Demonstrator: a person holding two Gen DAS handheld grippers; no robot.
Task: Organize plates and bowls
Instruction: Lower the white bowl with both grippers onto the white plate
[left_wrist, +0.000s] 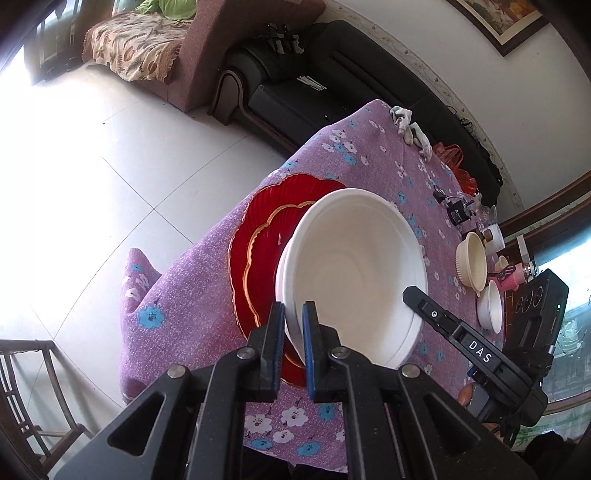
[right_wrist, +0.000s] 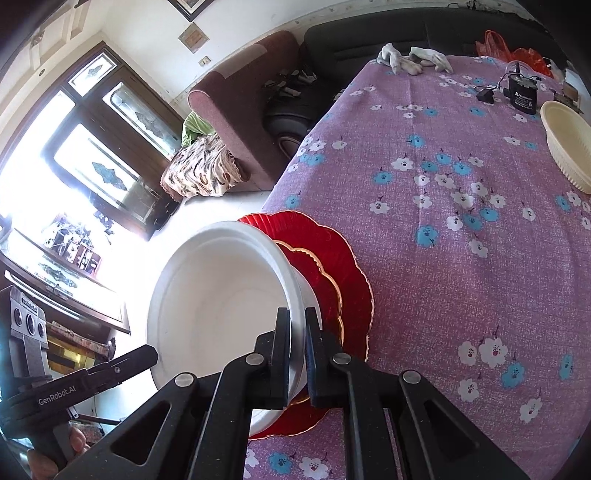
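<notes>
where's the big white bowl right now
The big white bowl sits over the stacked red plates near the table's near corner, its rim pinched by the left gripper and the right gripper.

The left gripper (left_wrist: 293, 314) points steeply downward, its jaws clamped on the white bowl's (left_wrist: 354, 266) rim at six o'clock. The right gripper (right_wrist: 297, 321) does the same on the opposite rim — jaws nearly together. In the right wrist view, fingers (right_wrist: 75, 441) wrap the left gripper's handle at eight o'clock.
</notes>
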